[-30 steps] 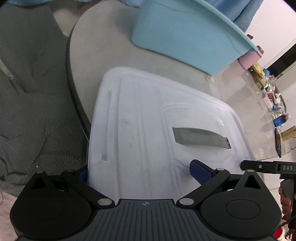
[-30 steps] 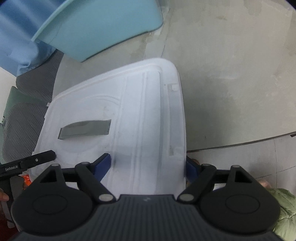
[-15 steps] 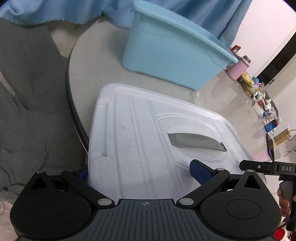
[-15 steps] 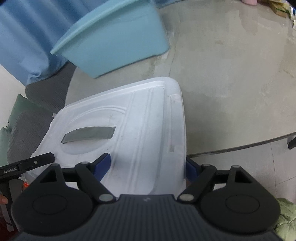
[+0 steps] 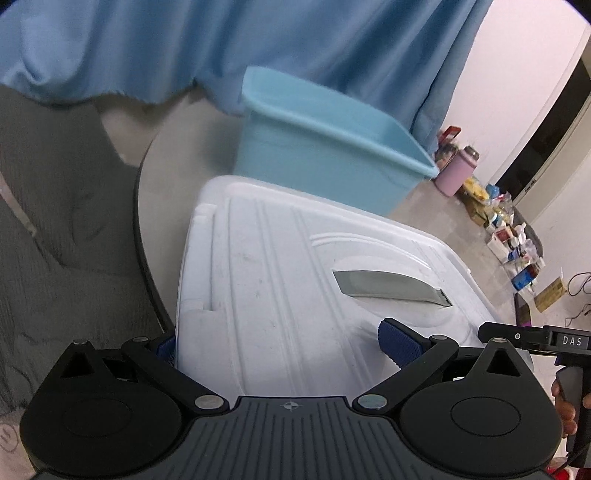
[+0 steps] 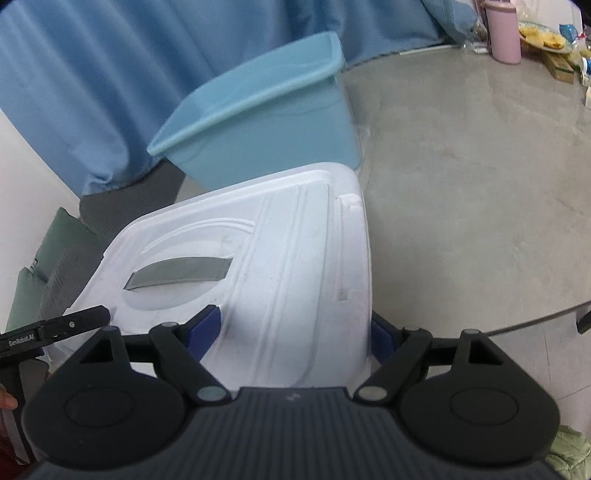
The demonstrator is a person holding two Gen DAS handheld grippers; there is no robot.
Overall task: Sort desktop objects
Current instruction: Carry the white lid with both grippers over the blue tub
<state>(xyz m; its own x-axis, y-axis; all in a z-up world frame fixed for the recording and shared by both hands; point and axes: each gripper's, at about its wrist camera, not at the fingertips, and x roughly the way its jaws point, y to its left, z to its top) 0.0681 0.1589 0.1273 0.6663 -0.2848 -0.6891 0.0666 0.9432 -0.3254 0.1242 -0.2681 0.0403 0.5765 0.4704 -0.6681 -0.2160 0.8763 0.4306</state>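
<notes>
A round grey stone-look table (image 6: 480, 192) stands before long blue curtains (image 5: 258, 44), with a grey knitted fabric (image 5: 55, 221) off its left edge. At the near edge of the table is the one white ribbed plastic lid (image 5: 280, 295), rectangular with rounded corners. It has raised ridges running lengthwise, a shallow oval recess in the middle and one grey strip handle (image 5: 391, 290) across that recess. It tilts, its far end toward the single light blue plastic tub (image 5: 325, 147) just beyond it.

The left gripper (image 5: 282, 347) pinches the lid's near left part, one blue pad under the left rim and the other on top. The right gripper (image 6: 291, 332) clamps the near right part the same way, one pad on top and one outside the right rim.

Only the left wrist view shows the clutter of small boxes and bottles (image 5: 513, 240) along the far right of the table, and the person's hand (image 5: 565, 406) on the other tool's grip. Only the right wrist view shows the broad bare tabletop to the right and a green cushion (image 6: 40, 266) on the left. One pink tumbler (image 6: 502, 31) appears in both.
</notes>
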